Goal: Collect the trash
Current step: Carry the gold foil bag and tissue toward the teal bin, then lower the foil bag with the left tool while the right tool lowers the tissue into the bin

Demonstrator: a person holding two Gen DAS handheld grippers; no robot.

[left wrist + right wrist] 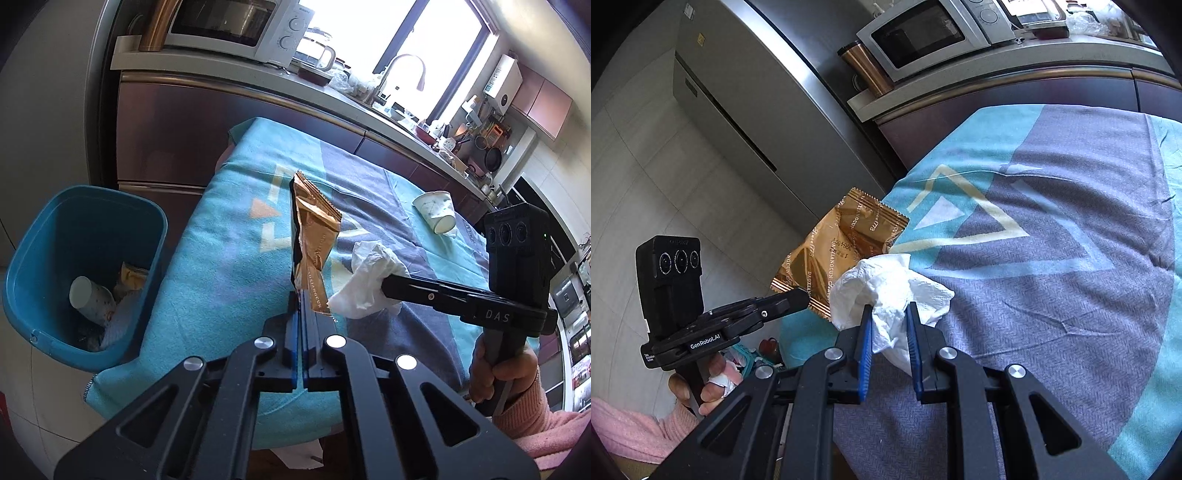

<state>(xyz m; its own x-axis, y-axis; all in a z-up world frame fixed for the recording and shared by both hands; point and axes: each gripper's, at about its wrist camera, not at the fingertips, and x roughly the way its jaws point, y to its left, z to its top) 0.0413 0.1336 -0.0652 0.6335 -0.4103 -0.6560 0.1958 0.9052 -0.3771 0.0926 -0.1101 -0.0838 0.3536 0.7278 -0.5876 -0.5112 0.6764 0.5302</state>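
Observation:
My left gripper (pixel 300 295) is shut on a gold snack wrapper (pixel 312 236) and holds it upright above the blue-and-grey tablecloth (pixel 229 236). The wrapper also shows in the right wrist view (pixel 846 243), with the left gripper (pixel 803 295) pinching its lower edge. My right gripper (pixel 889 308) is shut on a crumpled white tissue (pixel 886 284), lifted above the cloth. In the left wrist view the tissue (pixel 365 284) hangs from the right gripper (pixel 386 286), just right of the wrapper. A blue trash bin (pixel 85 273) stands on the floor left of the table.
A paper cup (pixel 437 212) lies on its side on the cloth at the far right. The bin holds a paper cup (pixel 90 297) and other wrappers. A kitchen counter (pixel 332 99) with a microwave (pixel 240 26) runs behind the table. A fridge (pixel 746 110) stands at left.

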